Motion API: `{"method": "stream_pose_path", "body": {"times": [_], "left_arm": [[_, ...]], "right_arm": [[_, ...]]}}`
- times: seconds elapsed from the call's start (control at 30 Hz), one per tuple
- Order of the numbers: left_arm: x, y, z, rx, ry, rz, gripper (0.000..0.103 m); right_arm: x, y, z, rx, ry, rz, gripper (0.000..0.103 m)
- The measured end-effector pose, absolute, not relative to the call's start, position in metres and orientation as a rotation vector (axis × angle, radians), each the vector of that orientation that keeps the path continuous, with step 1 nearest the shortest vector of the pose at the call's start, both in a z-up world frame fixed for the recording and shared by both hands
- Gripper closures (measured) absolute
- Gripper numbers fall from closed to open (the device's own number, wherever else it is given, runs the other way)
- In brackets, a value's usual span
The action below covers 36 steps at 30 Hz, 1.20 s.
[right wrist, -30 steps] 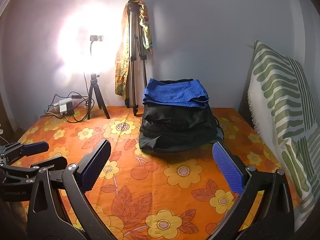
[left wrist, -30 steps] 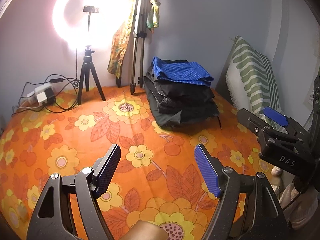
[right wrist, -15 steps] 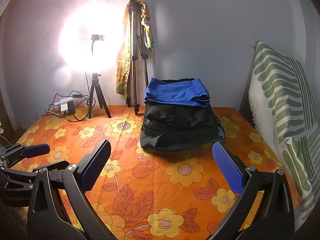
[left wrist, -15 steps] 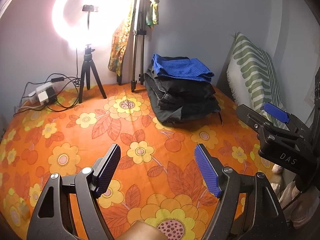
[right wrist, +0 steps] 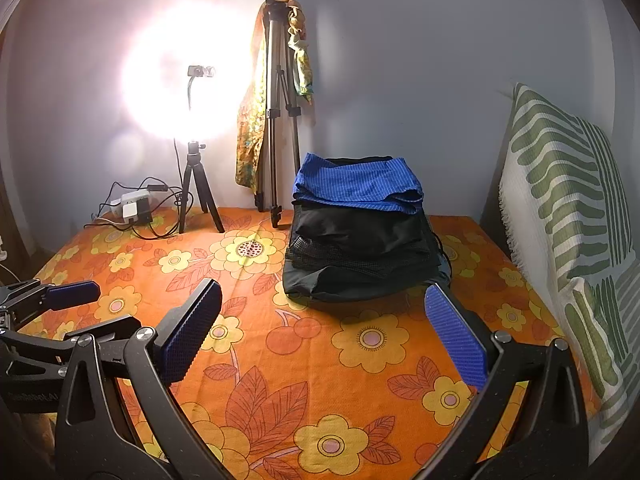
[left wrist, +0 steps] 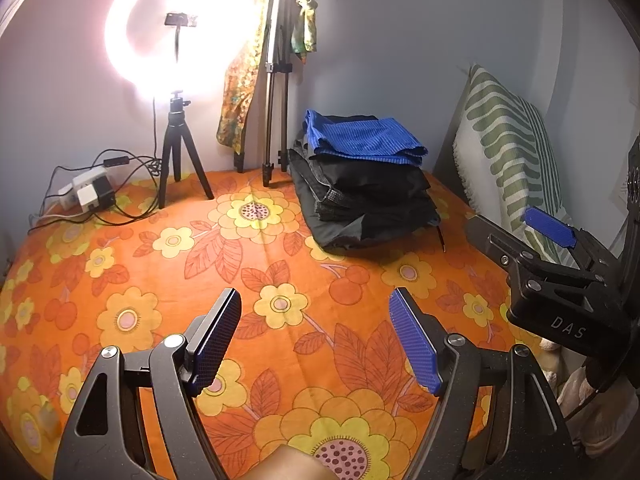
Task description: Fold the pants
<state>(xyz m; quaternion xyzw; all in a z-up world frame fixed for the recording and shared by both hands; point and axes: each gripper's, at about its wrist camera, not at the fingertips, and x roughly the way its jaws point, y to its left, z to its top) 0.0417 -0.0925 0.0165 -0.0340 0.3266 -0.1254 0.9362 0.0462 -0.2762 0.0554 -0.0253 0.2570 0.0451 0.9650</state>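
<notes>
Floral bedspread — both grippers hover agape, empty.

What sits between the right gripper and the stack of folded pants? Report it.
Nothing visible. The right gripper is open above the bare floral sheet, and the stack of folded pants lies straight ahead of it. The tripod stands off to the left of that path.

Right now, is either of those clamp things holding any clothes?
No. Both the left gripper and right gripper are open over the bedspread, apart from the folded stack.
</notes>
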Motion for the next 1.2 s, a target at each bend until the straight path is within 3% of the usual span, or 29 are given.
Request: {"method": "stream_pose_path", "body": {"times": [1.2], "left_arm": [[0.0384, -0.0855, 0.0178, -0.031, 0.64, -0.194, 0.026]], "right_arm": [[0.0427, -0.2686, 0.0464, -0.056, 0.535, 0.101, 0.0]]}}
